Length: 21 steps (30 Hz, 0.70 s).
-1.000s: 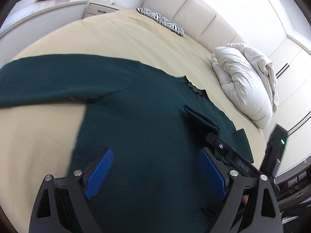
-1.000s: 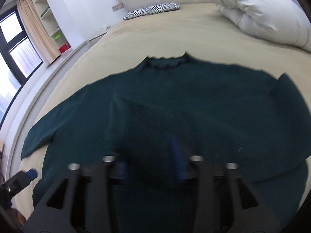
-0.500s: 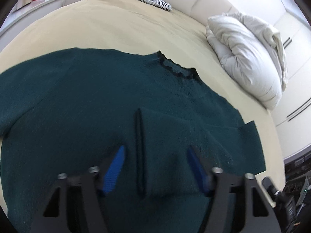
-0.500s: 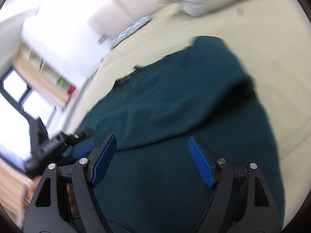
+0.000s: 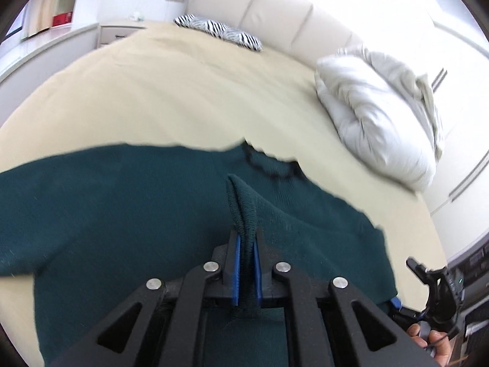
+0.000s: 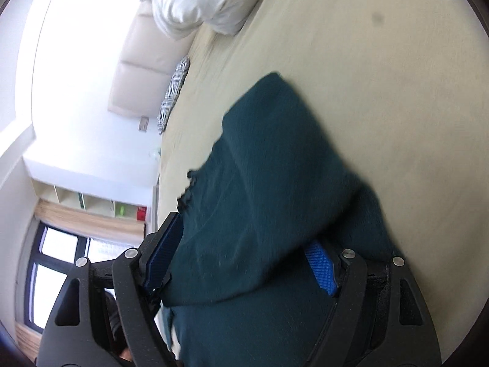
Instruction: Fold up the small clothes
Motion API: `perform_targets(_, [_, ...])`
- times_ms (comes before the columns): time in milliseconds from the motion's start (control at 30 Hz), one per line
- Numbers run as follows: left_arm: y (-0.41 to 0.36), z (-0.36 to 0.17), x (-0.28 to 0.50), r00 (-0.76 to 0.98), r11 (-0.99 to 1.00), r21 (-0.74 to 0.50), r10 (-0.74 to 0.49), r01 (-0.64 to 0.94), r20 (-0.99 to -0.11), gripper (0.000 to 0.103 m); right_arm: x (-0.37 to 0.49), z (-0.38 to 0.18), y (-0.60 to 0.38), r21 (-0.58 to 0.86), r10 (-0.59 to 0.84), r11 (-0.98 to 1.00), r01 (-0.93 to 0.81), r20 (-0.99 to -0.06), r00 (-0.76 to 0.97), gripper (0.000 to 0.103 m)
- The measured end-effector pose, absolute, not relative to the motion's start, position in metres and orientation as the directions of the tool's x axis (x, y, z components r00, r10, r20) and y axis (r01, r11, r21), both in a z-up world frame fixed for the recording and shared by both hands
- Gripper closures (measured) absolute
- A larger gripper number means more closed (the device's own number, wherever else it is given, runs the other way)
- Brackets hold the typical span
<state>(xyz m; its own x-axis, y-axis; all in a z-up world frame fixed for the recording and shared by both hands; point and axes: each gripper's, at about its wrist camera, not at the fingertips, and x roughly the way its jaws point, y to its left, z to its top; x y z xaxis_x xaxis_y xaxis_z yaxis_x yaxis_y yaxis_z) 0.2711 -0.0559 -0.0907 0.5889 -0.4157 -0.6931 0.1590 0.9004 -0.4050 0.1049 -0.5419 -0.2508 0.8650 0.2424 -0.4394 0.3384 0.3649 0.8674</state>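
Beige bedding (image 5: 171, 98) covers the wide bed where the work goes on, and on it lies a dark green sweater (image 5: 122, 214), spread flat with its scalloped collar (image 5: 272, 168) toward the headboard.

At the left gripper (image 5: 245, 270) the two blue pads (image 5: 236, 270) are almost together, and a ribbed fold of the sweater is pinched between them. The fold rises out of the pads as a narrow ridge and runs toward the collar. Around it the knit lies smooth, with one sleeve stretching away to the left edge of that view.

At the right gripper (image 6: 241, 263) the blue pads (image 6: 321, 267) stand wide apart. A folded layer of the sweater (image 6: 269, 198) lies in the space between them, but the pads do not press on it. This gripper is rolled to one side, so the room looks tilted in its view. It also shows in the left wrist view, low at the right, with a hand (image 5: 428, 341) under it.

Further out, a white duvet (image 5: 376, 116) is bundled at the right side of the bed, well apart from the sweater. A zebra-striped pillow (image 5: 220, 30) rests against the cream padded headboard (image 5: 275, 6). Beyond the bed are a window (image 6: 55, 263) and open shelves (image 6: 91, 202).
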Motion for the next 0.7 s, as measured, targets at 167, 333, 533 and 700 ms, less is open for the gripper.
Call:
perform_targets(167, [-0.046, -0.131, 0.281, 0.549, 0.917, -0.384, -0.378, 0.109, -0.746, 0.095, 0.089, -0.273, -0.580, 0.903, 0.201, 0.240, 0.357, -0.406, 0.892, 0.050])
perform_targets(333, [-0.041, -0.143, 0.278, 0.555, 0.906, -0.409, -0.397, 0.110, -0.731, 0.095, 0.084, -0.279, -0.575, 0.899, 0.206, 0.291, 0.328, -0.393, 0.896, 0.063])
perform_targets(533, [-0.041, -0.141, 0.286, 0.562, 0.897, -0.422, -0.418, 0.132, -0.714, 0.095, 0.084, -0.235, -0.553, 0.803, 0.212, 0.488, 0.341, -0.488, 0.847, 0.054])
perform_targets(700, [-0.049, -0.147, 0.284, 0.576, 0.907, -0.396, -0.403, 0.145, -0.711, 0.094, 0.114, -0.196, -0.573, 0.662, 0.121, 0.662, 0.351, -0.556, 0.822, 0.048])
